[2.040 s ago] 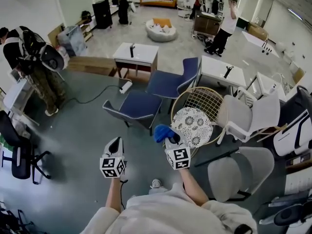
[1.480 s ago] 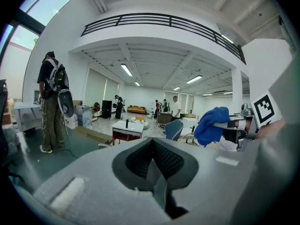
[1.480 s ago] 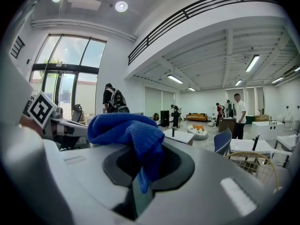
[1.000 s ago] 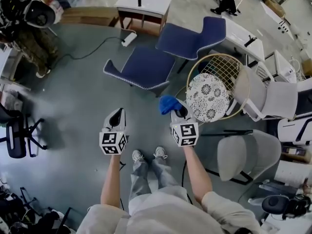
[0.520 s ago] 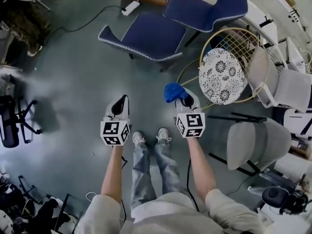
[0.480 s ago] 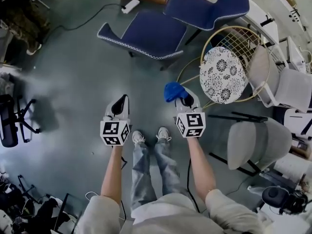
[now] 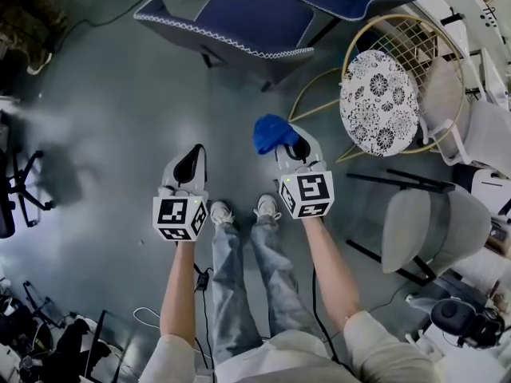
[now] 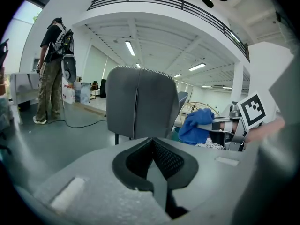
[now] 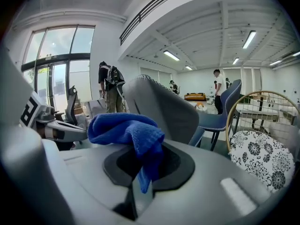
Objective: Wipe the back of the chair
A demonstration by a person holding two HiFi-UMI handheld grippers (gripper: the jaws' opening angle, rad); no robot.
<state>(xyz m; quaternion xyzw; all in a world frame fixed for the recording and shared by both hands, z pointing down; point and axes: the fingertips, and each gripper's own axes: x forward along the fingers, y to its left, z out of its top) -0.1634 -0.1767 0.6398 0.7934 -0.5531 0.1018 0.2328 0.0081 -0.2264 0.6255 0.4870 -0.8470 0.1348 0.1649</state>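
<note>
Now right gripper point(image 7: 294, 144) jaws clenched on blue cloth point(image 7: 270, 132) (left gripper point(image 7: 195, 155) jaws together, empty).

a crumpled blue cloth point(image 7: 270, 132) is pinched in the right claw point(image 7: 289, 144), bunched above the jaws with one fold drooping between them. the chair point(image 7: 231, 22), dark blue with a white-stitched edge, stands upright on the floor ahead, apart from the cloth.

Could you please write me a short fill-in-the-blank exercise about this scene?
The right hand-held gripper is shut on a ____ cloth.
The left hand-held gripper, jaws together, holds ____.
The flower-patterned cushion is ____ in shape.
Missing words: blue; nothing; round.
</note>
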